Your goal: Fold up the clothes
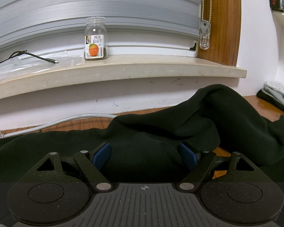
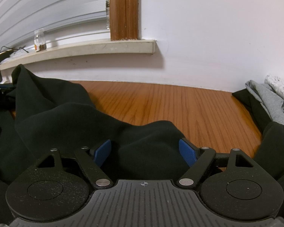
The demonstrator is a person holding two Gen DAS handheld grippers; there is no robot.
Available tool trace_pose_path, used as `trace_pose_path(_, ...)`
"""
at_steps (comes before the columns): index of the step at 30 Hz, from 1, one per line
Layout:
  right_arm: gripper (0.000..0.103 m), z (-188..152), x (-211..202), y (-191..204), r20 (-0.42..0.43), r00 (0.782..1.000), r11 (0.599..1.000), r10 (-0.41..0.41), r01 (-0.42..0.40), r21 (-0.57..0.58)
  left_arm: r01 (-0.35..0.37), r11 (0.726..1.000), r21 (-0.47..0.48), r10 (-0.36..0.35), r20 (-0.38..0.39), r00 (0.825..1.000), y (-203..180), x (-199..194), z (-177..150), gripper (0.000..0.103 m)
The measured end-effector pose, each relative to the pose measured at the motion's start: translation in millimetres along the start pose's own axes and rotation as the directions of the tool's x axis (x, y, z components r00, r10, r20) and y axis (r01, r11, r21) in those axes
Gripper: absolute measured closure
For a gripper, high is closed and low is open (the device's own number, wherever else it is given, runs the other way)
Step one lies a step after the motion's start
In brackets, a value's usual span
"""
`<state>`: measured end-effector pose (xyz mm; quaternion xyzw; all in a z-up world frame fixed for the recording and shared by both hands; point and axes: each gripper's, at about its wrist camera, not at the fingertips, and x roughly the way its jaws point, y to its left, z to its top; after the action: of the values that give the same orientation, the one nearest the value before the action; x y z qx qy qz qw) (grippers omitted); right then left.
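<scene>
Left gripper [image 1: 144, 156] low over the black garment [image 1: 161, 132], jaws spread wide, blue pads [image 1: 102, 156] apart. Dark cloth bulges up between them; whether the pads touch it, cannot tell. No pinch visible, so released.

Right gripper [image 2: 144, 152] same pose: jaws wide, blue pads [image 2: 187, 151] apart, a hump of the black garment [image 2: 75, 124] between them, nothing pinched.

The garment lies crumpled on the wooden tabletop [image 2: 170, 104]. In the left wrist view it fills the near half and rises in a ridge toward 2 o'clock. In the right wrist view it runs from 6 o'clock up to a peak at 10 o'clock.

Right wrist view, 3 o'clock: grey garment [image 2: 270, 102] piled on more dark cloth at the table's edge. Same pile at 3 o'clock in the left wrist view.

Left wrist view, 9 o'clock: white cable [image 1: 56, 123] runs along the table behind the garment.

Farther: stone windowsill [image 1: 123, 70] on a white wall. Glass jar [image 1: 95, 38] with orange-fruit label stands on the sill at 11 o'clock, black cable [image 1: 28, 55] lying left of it at 10 o'clock. Grey blinds [image 1: 85, 9] behind. Wooden frame [image 1: 221, 22] at 1 o'clock, bead chain [image 1: 206, 1] hanging beside it.
</scene>
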<state>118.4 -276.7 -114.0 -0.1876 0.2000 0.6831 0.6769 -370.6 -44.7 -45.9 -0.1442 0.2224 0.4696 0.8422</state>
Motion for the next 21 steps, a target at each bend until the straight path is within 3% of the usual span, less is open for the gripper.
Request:
trace_pose_path(11,0.025,1,0,0,-0.002,1.0,1.0,0.003,-0.003,0.003,0.02,1.0,0.022,-0.021,0.021,1.0,-2,-4,4,0.02)
trace_pose_path(16,0.024,2,1,0,-0.006,1.0,1.0,-0.002,0.002,-0.001,0.056,0.985,0.161,-0.067,0.066,0.996,-19,-3,37,0.02)
trace_pose_path(21,0.024,11,-11,4,-0.003,1.0,1.0,-0.018,0.018,0.005,0.132,0.951,0.28,-0.145,0.029,0.989,-31,28,67,0.02)
